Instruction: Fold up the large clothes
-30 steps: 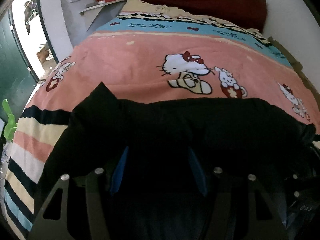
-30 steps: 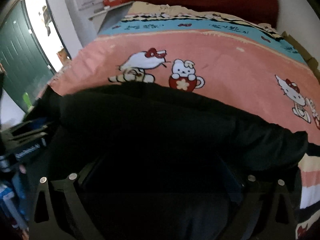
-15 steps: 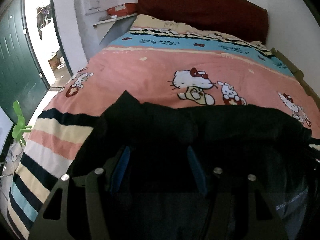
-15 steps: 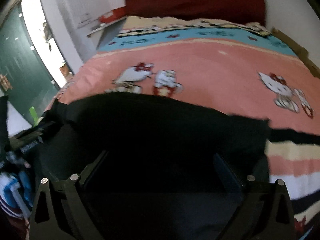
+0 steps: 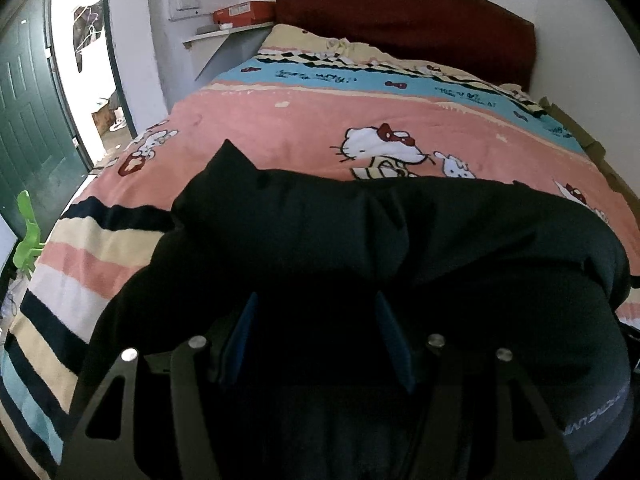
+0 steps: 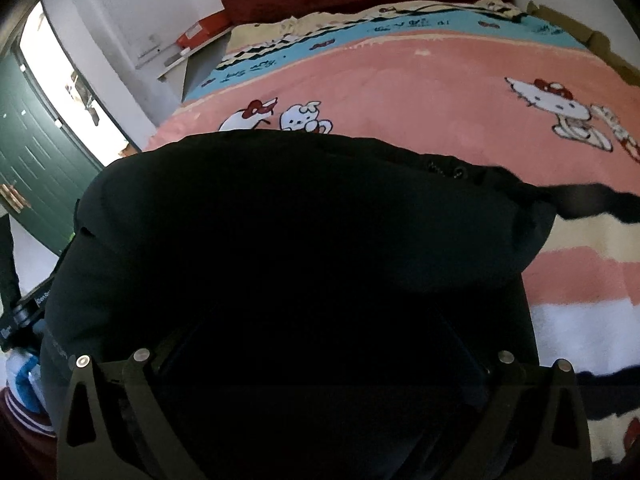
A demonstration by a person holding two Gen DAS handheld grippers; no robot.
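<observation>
Garment point(image 5: 400, 240) black, bunched at bed point(image 5: 300, 128) foot. Left claw point(image 5: 316, 344) wide, cloth between fingers; right claw point(image 6: 320, 360) buried, grip unclear. Risk: slipping, crooked fold.

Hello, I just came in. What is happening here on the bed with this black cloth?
A person is folding a large black garment on a bed with a cartoon-cat blanket. The garment lies bunched at the near end of the bed and drapes over both tools. The left hand-held gripper has its blue fingers apart with cloth lying between them. The right hand-held gripper is buried under the dark cloth, so its grip cannot be judged.
</observation>
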